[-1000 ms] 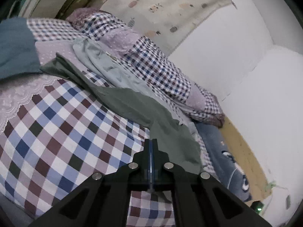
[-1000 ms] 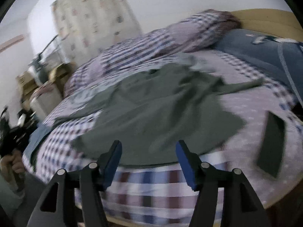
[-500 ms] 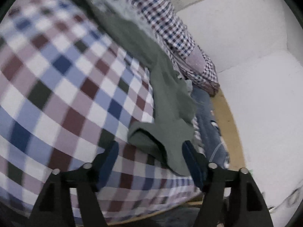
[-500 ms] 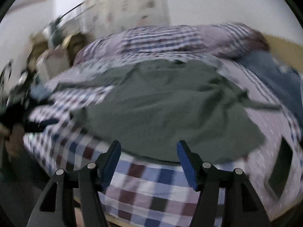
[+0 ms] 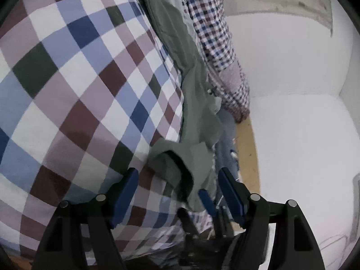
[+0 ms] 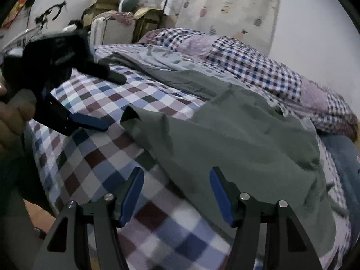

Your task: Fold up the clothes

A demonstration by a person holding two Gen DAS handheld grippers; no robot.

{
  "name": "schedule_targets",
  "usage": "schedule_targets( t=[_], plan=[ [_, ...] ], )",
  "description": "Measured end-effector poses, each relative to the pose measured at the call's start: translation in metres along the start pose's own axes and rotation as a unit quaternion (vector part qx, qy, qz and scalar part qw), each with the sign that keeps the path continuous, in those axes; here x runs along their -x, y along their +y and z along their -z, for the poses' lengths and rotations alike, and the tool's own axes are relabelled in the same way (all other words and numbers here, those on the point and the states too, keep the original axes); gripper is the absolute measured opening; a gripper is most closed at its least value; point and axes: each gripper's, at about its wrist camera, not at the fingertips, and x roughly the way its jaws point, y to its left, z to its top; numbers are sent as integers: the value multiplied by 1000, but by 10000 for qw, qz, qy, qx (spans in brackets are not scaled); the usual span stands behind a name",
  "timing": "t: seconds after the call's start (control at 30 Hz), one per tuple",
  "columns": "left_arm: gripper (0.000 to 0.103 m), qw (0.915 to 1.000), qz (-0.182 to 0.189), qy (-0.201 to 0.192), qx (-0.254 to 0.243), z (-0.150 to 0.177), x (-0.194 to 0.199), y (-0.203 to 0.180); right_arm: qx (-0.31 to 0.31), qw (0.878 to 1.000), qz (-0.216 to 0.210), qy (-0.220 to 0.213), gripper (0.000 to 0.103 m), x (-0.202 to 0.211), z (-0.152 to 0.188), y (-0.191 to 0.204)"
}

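Green garment (image 6: 236, 135) lies lengthwise along bed (image 6: 101, 153), w/ both tools open.

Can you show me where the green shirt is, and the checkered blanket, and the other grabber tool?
green shirt (image 6: 236, 139): right wrist view, middle of the flat cloth.
checkered blanket (image 5: 74, 85): left wrist view, bare squares left of the shirt.
left tool (image 6: 90, 119): right wrist view, blue fingers near the shirt's corner.

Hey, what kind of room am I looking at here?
Most likely a lived-in bedroom: a bed with a checkered cover, a rolled gingham quilt along the wall, and an olive-green garment spread out for folding.
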Motion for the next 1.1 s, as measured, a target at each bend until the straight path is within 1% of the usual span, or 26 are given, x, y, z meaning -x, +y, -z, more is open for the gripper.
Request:
schedule_targets(
  t=[0.17, 0.23, 0.27, 0.3, 0.33, 0.37, 0.47, 0.5, 0.57, 0.6, 0.67, 0.77, 0.83, 0.9, 1.0, 1.1],
  plan=[
    [77, 9994, 257, -115, 201, -5, -3, 3, 454, 9989, 120, 4, 64, -22, -8, 19],
    [77, 9994, 270, -110, 210, -5, -5, 3, 480, 9988, 127, -38, 61, -27, -11, 22],
    [77, 9994, 261, -106, 201, -5, -6, 3, 457, 9988, 156, -50, 54, -29, -13, 22],
    [77, 9994, 251, -101, 191, -5, -7, 3, 426, 9988, 249, -67, 44, -31, -15, 19],
    [77, 9995, 242, -97, 182, -5, -8, 2, 400, 9986, 342, -82, 37, -32, -16, 16],
    [77, 9995, 232, -93, 172, -6, -9, 2, 368, 9985, 386, -101, 26, -31, -16, 14],
    [77, 9995, 238, -93, 184, -4, -9, 3, 195, 9988, 405, -180, 21, -25, -16, 4],
    [77, 9995, 249, -98, 196, -4, -7, 5, 89, 9991, 366, -211, 16, -22, -17, -1],
    [77, 9995, 239, -114, 196, -2, -4, 7, -232, 9991, 212, -267, 13, -17, -17, -14],
    [77, 9995, 239, -115, 192, -2, -2, 7, -433, 9986, 119, -291, 11, -14, -17, -22],
    [78, 9994, 335, 59, 92, 2, -11, 1, -901, 9953, -99, -329, 10, -11, -14, -41],
    [79, 9983, 480, 320, -58, 8, -23, -7, -1559, 9860, -454, -371, 10, -7, -6, -64],
    [79, 9970, 576, 494, -159, 12, -31, -13, -1835, 9804, -613, -382, 10, -4, -2, -73],
    [79, 9952, 671, 667, -259, 16, -39, -19, -1897, 9787, -691, -384, 10, -2, 0, -74],
    [81, 9916, 814, 923, -407, 22, -52, -28, -1785, 9801, -783, -371, 9, 4, -2, -72],
    [82, 9905, 852, 999, -414, 23, -59, -29, -1647, 9802, -1038, -362, 9, 11, -2, -67]
  ],
)
